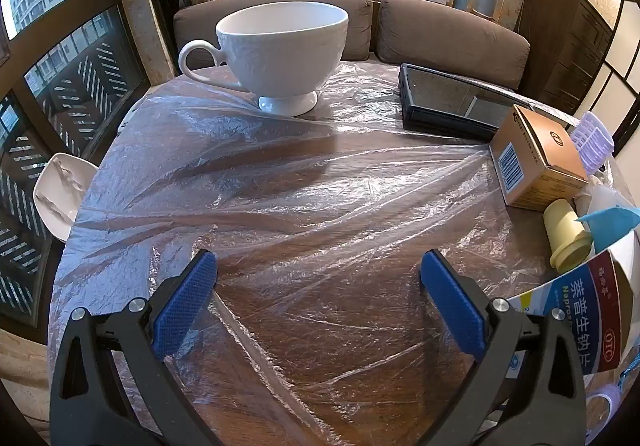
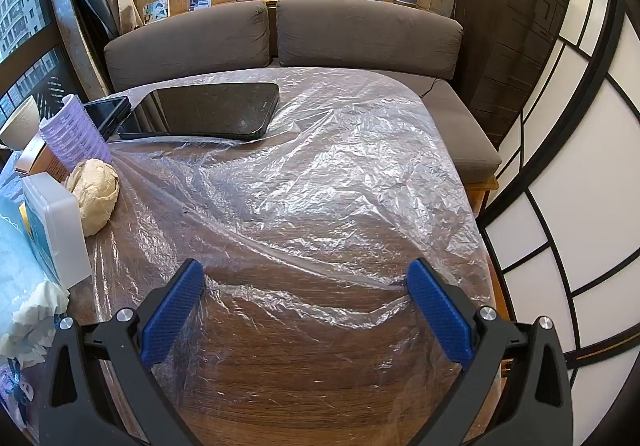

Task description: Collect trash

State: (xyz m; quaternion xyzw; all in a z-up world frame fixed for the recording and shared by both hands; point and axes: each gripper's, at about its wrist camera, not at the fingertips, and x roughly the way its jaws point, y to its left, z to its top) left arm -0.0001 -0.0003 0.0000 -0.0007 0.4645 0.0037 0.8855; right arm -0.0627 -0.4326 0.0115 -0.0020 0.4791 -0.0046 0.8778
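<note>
While both tools hang above the round wooden table (image 2: 320, 406) with nothing between their blue pads, the clutter sits bunched between them, apparently gathered for pickup. The left gripper (image 1: 318, 270) is spread wide over bare plastic, and the right gripper (image 2: 306, 278) is equally spread, gripping nothing. A thin clear plastic sheet (image 2: 320, 185) covers the tabletop, probably so that rubbish can be bundled up inside it, though that is a guess.

The likely trash lies at the right edge of the left view: an orange cardboard box with a barcode (image 1: 536, 161), a small pale yellow plastic cup on its side (image 1: 566, 240), a white and blue medicine carton (image 1: 588, 310) and a lilac ribbed paper cup (image 1: 592, 141). From the right view, a crumpled beige paper ball (image 2: 96, 197), a white plastic box (image 2: 56, 221) and crumpled white tissue (image 2: 36, 318) crowd the left edge.

As for containers, the white footed ceramic teacup (image 1: 280, 49) stands upright, its inside hidden by the rim. A white square dish (image 1: 60, 193) beyond the table edge looks empty. 1 black tablet (image 2: 208, 109) lies flat near the brown sofa (image 2: 360, 33), clearly not rubbish
</note>
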